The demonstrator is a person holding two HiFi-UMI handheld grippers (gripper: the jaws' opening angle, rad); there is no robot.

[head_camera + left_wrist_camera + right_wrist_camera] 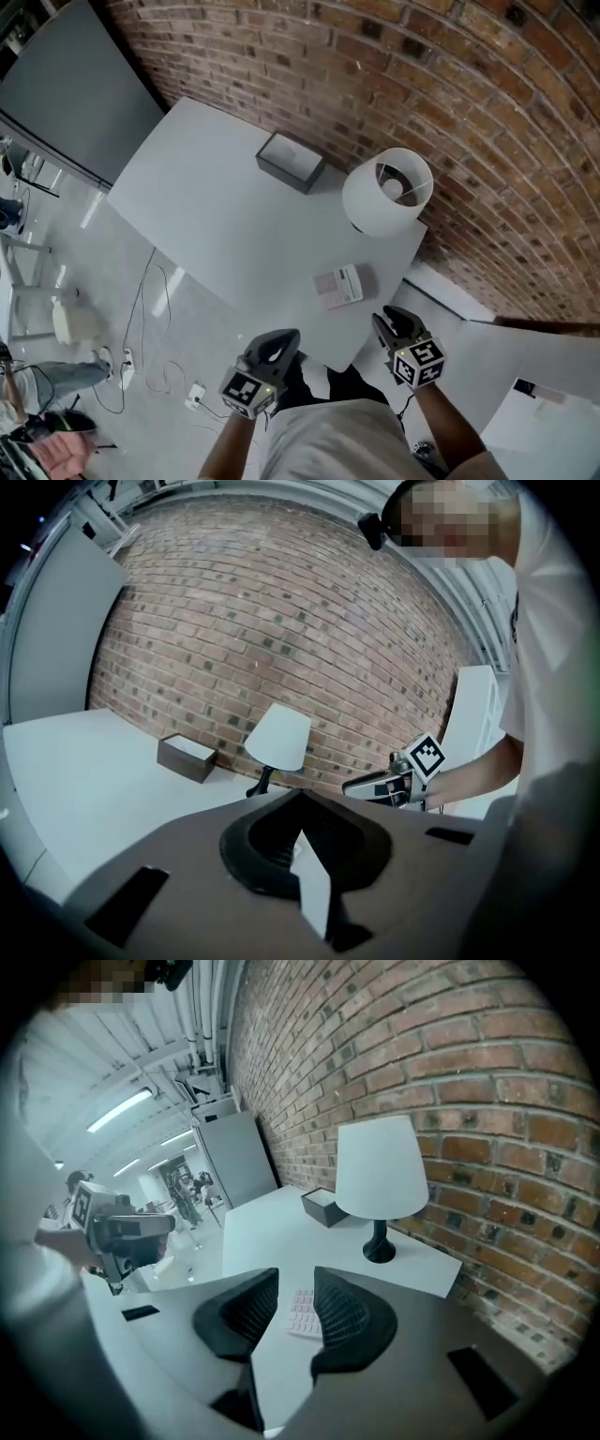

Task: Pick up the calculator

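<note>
The calculator is a small white one with pale pink keys, lying flat near the front right corner of the white table. My right gripper hovers at the table's edge just right of it, open and empty. In the right gripper view the calculator shows through the gap between the jaws of the right gripper, still ahead of them. My left gripper hangs off the table's front edge to the calculator's left. Its jaw tips meet in the left gripper view, and nothing is held.
A white-shaded lamp stands at the back right against the brick wall. A dark open box sits left of it. A power strip and cables lie on the floor to the left. A white unit with paper is at right.
</note>
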